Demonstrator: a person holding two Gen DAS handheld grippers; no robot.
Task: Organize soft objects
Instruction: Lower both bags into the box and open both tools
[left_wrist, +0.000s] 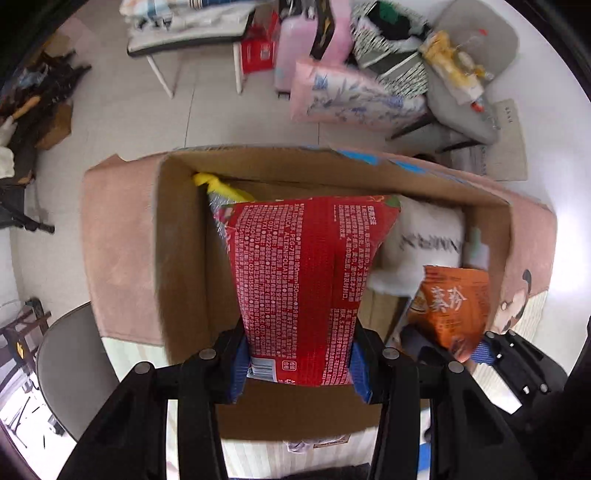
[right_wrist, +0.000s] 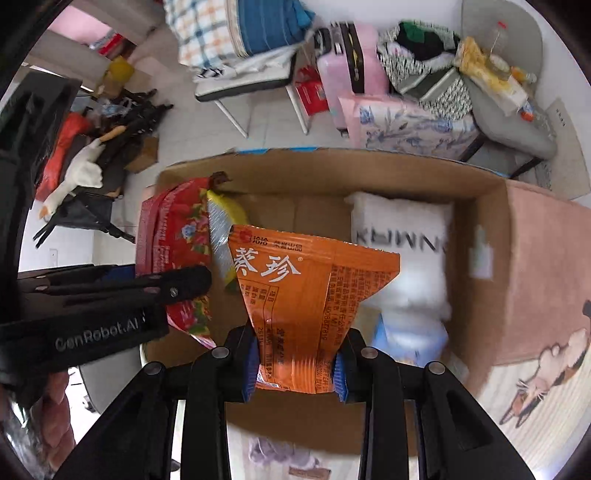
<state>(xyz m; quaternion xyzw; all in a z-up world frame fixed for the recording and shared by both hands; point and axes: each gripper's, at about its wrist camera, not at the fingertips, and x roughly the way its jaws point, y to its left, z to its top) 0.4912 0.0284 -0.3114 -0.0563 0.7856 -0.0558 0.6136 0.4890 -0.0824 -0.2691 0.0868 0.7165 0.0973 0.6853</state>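
Note:
My left gripper is shut on a red soft pack with white print, held over the open cardboard box. My right gripper is shut on an orange snack bag, also held over the box. The orange bag shows at the right in the left wrist view, and the red pack at the left in the right wrist view. Inside the box lie a white pillow with black letters and a yellow packet.
The box stands on a table with a pink cloth and a cartoon-print mat. Beyond it are a white chair piled with fabrics, a pink suitcase, a floral pillow and a grey chair. Clutter lies on the floor at left.

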